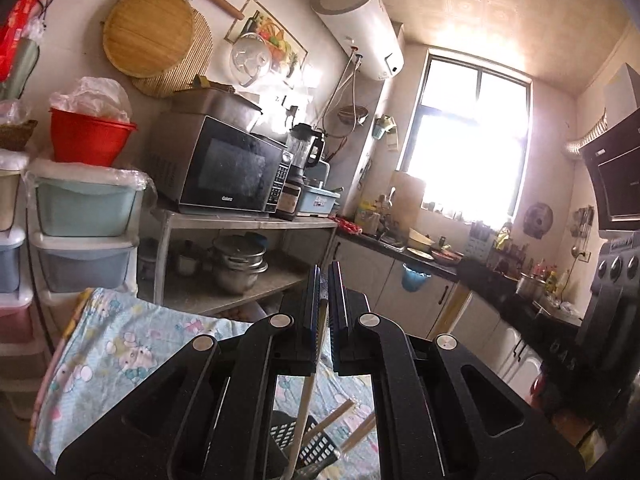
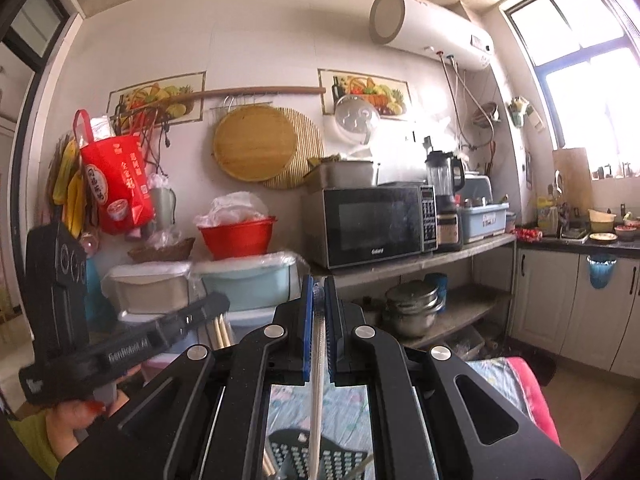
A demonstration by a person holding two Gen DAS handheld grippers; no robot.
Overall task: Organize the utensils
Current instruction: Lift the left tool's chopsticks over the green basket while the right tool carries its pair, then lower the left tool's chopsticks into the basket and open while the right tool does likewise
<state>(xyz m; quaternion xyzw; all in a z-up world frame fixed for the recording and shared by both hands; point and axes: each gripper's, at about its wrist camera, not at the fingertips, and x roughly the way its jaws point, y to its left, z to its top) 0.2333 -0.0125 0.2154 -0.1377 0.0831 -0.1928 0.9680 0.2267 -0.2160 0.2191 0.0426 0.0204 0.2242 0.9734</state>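
Hanging straight down from each gripper is a long thin utensil, and the black slotted holder sits directly beneath both — that vertical line is what the coming move turns on. The left gripper (image 1: 324, 312) is clamped on a pale wooden chopstick (image 1: 303, 412) whose long axis runs down toward the holder (image 1: 316, 450), where other chopsticks (image 1: 360, 432) already lean at a slant. The right gripper (image 2: 318, 316) is closed on a clear straw-like stick (image 2: 316, 400) pointing down into the same holder (image 2: 304, 456) (its exact make is hard to tell). Both tips look equally near — lowering, not sideways travel, seems called for. The holder rests on a patterned cloth (image 1: 120, 344).
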